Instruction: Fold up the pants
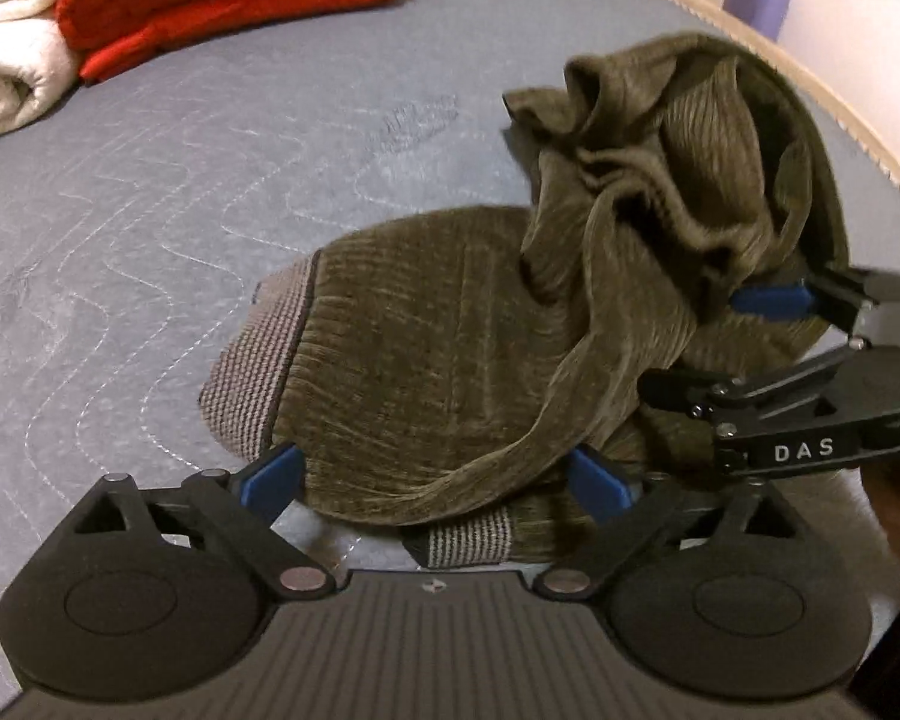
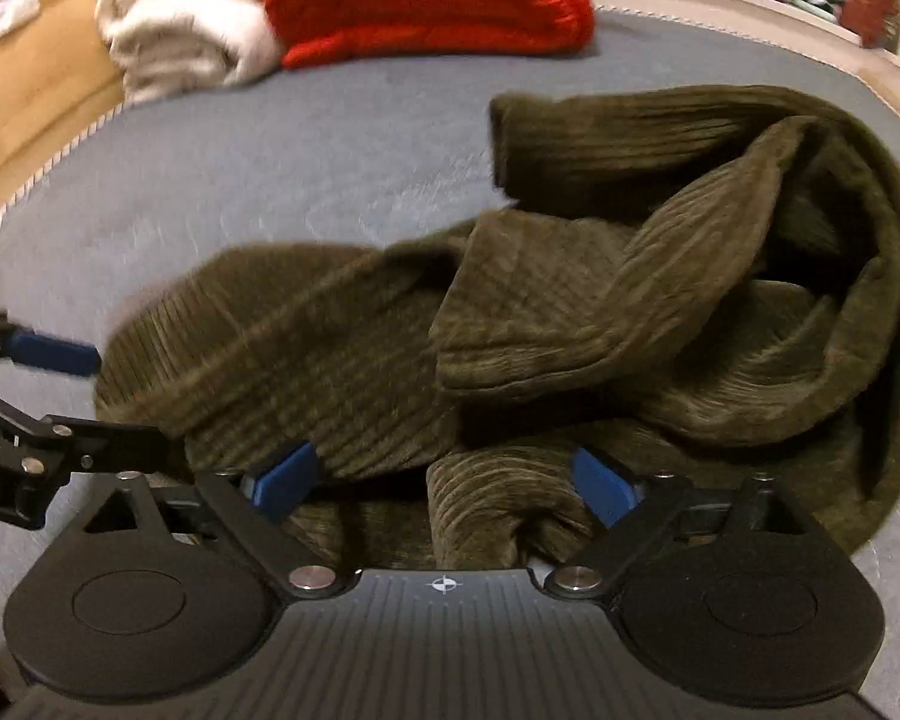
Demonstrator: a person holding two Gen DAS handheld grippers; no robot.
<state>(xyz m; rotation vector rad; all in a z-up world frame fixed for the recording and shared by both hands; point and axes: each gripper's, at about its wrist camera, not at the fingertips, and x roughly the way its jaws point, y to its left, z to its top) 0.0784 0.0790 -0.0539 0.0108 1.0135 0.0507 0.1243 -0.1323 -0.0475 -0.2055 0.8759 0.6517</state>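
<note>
A grey quilted mattress (image 1: 150, 210) fills both views and carries everything. On it, toward its right edge, lie the pants (image 1: 426, 360), olive ribbed corduroy-like cloth with a striped waistband (image 1: 252, 372) at the near left. The seat part lies fairly flat, while the legs are heaped and twisted into a crumpled mound farther back and to the right.

The cloth looks soft, limp and fairly thick, so it will probably drape and bunch rather than hold a shape, and it should not slip easily from the pads. The waistband, being firmer, seems the best place to take hold, one corner for each side; the leg ends will likely need pulling straight first.

Well apart at the mattress's far end sit a folded red blanket (image 2: 426, 0) and a cream blanket (image 2: 180, 30); neither is in the way.

The left hand-held gripper (image 1: 435, 474) has its jaws wide apart, straddling the near edge of the pants, pressing on nothing. The right hand-held gripper (image 2: 444, 474) is likewise spread apart over the cloth, empty.
</note>
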